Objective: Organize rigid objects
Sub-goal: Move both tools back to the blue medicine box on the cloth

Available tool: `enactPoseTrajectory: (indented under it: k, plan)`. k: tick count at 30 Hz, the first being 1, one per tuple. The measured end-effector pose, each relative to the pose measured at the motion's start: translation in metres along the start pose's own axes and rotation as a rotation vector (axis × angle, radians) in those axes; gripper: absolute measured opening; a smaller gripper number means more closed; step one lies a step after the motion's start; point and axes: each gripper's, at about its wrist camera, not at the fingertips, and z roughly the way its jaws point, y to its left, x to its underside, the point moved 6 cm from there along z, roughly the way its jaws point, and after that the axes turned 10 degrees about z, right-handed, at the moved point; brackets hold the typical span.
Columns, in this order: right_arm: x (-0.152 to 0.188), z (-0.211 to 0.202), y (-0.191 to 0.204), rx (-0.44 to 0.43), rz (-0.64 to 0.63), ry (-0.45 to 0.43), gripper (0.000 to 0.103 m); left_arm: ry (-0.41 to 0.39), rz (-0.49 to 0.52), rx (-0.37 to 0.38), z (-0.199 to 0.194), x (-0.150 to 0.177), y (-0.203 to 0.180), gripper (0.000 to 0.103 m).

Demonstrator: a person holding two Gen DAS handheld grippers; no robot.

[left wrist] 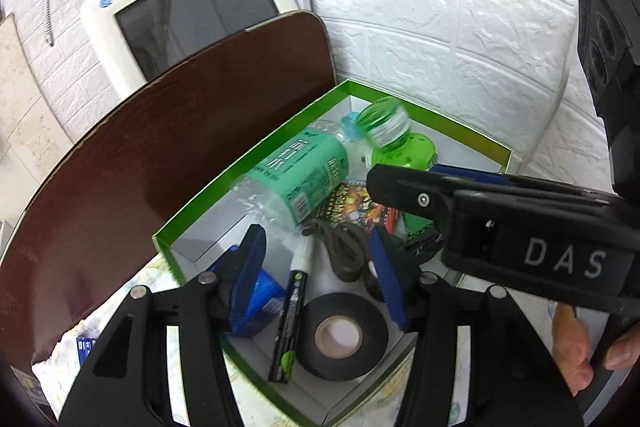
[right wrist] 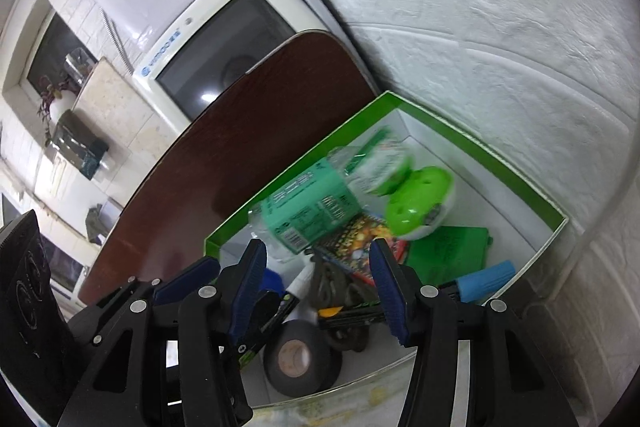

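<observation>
A green-rimmed box [left wrist: 248,163] with a white floor holds the objects. A clear bottle with a green label [left wrist: 300,171] lies on its side. A small green bottle [left wrist: 384,123], blurred, rests near its neck beside a green perforated ball [left wrist: 412,151]. Lower down lie a black tape roll [left wrist: 340,335], a marker [left wrist: 292,311] and a grey cord [left wrist: 348,255]. My left gripper [left wrist: 318,277] hangs open above the marker and cord, touching nothing. My right gripper [right wrist: 320,281] is open too, over the cord [right wrist: 332,287] and tape roll [right wrist: 300,359].
A dark brown board [left wrist: 160,155] leans along the box's left side, with a white monitor [left wrist: 192,11] behind it. A white brick-pattern wall [left wrist: 440,7] closes the far side. A green flat case [right wrist: 448,255] and a blue-capped pen [right wrist: 484,279] lie at the box's right end.
</observation>
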Motion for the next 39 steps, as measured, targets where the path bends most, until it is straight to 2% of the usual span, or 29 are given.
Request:
enactPoseTrajectory:
  k: [13,16,20,23,27,30,32,34,39]
  plan:
    - [0.043,0.001,0.071,-0.037,-0.134,0.065,0.056,-0.037,-0.131,-0.095,-0.064,0.057,0.059,0.055]
    - [0.058,0.007,0.09,-0.048,-0.168,0.092,0.064,-0.033,-0.165,-0.118,-0.072,0.076,0.076,0.055]
    - [0.082,0.02,0.122,-0.067,-0.228,0.138,0.065,-0.016,-0.244,-0.153,-0.083,0.112,0.106,0.056]
    - [0.099,0.033,0.144,-0.088,-0.268,0.185,0.065,0.017,-0.314,-0.215,-0.09,0.152,0.134,0.062]
    - [0.124,0.057,0.173,-0.092,-0.328,0.246,0.065,0.099,-0.449,-0.245,-0.084,0.217,0.169,0.062]
    - [0.144,0.078,0.191,-0.092,-0.369,0.298,0.065,0.151,-0.547,-0.242,-0.077,0.258,0.187,0.06]
    - [0.159,0.094,0.201,-0.093,-0.397,0.337,0.065,0.167,-0.582,-0.221,-0.073,0.275,0.194,0.051]
    - [0.173,0.111,0.211,-0.09,-0.425,0.372,0.065,0.171,-0.597,-0.198,-0.069,0.284,0.199,0.045]
    - [0.194,0.149,0.226,-0.07,-0.472,0.425,0.065,0.171,-0.596,-0.166,-0.055,0.284,0.206,0.039]
